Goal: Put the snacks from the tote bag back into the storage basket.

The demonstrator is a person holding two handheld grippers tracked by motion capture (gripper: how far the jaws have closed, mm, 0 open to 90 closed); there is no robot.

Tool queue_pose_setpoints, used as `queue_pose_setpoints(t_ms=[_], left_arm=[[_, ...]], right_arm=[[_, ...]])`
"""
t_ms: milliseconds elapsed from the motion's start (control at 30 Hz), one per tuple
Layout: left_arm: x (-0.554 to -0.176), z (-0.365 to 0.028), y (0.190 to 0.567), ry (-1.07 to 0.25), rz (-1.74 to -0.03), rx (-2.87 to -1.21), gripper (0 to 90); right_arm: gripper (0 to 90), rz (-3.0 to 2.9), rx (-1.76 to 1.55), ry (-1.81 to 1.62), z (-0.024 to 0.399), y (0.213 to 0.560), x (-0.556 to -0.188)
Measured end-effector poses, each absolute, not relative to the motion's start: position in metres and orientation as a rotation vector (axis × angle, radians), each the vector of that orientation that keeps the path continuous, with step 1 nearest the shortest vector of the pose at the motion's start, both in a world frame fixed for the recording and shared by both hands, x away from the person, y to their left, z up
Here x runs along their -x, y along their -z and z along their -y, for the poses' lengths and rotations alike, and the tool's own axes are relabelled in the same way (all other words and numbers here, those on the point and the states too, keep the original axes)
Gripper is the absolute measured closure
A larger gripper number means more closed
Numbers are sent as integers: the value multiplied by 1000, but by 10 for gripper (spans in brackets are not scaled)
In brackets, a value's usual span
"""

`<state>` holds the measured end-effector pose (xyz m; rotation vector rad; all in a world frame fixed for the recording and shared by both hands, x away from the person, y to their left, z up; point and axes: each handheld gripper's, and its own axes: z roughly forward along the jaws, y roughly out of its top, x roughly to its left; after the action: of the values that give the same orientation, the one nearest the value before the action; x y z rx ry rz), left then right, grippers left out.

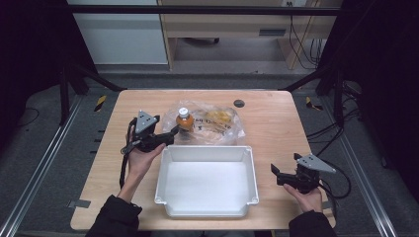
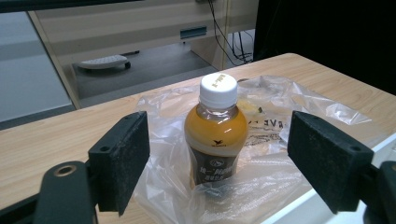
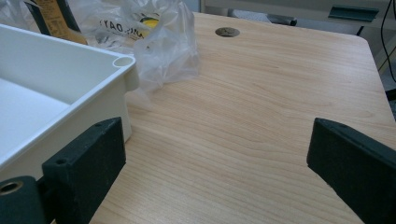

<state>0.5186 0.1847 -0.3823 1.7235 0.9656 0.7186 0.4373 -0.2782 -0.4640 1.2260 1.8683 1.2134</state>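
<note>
Bottle: a small bottle [image 2: 216, 135] of orange drink with a white cap stands upright on the table [image 1: 276, 123], just behind the far left corner of the white tray, its base sunk in the clear plastic bag.
Left hand-held gripper: the left hand-held gripper [image 2: 217, 158] is held level at the bottle, jaws spread to either side of it; the pads stand clear of the bottle and do not press it.
Right hand-held gripper: the right hand-held gripper [image 3: 217, 163] is held low over bare table to the right of the tray, jaws spread wide with nothing between them.
Plastic bag: the crumpled clear plastic bag [image 1: 217, 123] with printed lettering lies behind the tray and touches its far rim; something yellow shows inside it.
Tray: the white tray [image 1: 205, 150] sits mid-table between the two hands.
Table: light wood, with a round cable hole [image 1: 239, 103] near the far edge.
</note>
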Motion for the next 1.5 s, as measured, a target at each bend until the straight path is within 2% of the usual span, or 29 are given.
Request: queue_pose_setpoints(t_ms=[900,1500], left_arm=[[-539,-163,383,-729,-979,-1747,246],[-553,-153,390,-729,-985,-1761,320]], right_arm=[[52,-1878,-1228,-1215,278,464,-438],[53,-1877,-1229,-1213,277,464,-438]])
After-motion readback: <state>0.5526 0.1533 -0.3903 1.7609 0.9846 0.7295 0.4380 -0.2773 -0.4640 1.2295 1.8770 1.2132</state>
